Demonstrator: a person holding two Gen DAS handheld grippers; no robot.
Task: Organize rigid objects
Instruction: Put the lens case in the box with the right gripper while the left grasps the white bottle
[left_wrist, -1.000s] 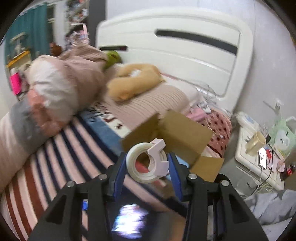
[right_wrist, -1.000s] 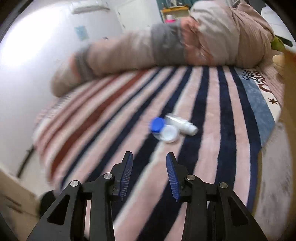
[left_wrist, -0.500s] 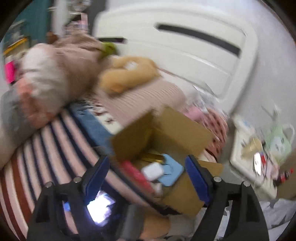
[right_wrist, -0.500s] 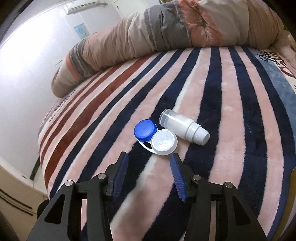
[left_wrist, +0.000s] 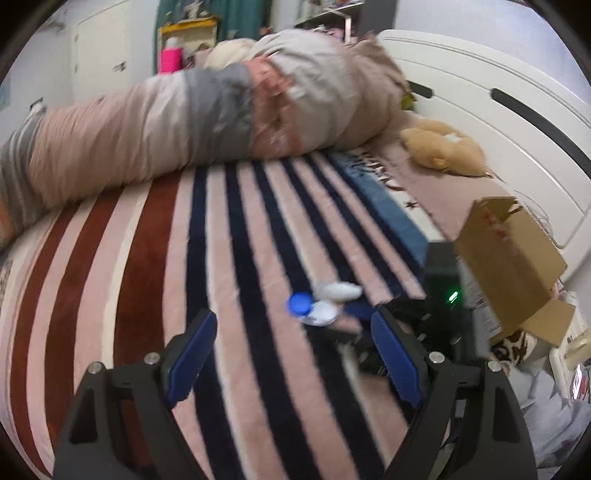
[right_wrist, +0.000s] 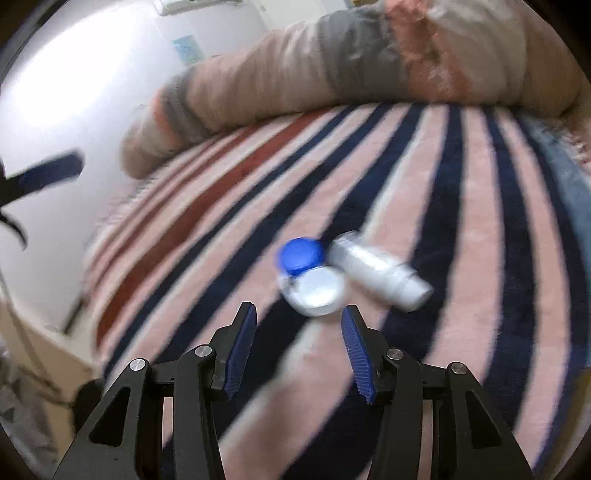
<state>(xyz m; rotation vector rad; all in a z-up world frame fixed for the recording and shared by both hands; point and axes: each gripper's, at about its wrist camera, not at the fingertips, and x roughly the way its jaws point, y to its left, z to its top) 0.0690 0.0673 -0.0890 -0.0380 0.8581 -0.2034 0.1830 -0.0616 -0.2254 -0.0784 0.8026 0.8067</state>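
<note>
I see the small white plastic bottle (right_wrist: 380, 275) lying on its side on the striped plush blanket (right_wrist: 461, 206), long axis running from upper left to lower right, cap end toward lower right. Touching it is the contact-lens case with one blue and one white round lid (right_wrist: 308, 273), both lids on. My right gripper (right_wrist: 299, 347) hangs just short of the case, jaws parted, empty. My left gripper (left_wrist: 291, 354) is spread wide, empty. The brown cardboard box (left_wrist: 509, 254) stands open near the bed edge; its contents are hidden.

Home bedroom: striped blanket (left_wrist: 258, 229), rolled duvet (left_wrist: 192, 122), white headboard (left_wrist: 491, 110), plush toy (left_wrist: 443, 151)
</note>
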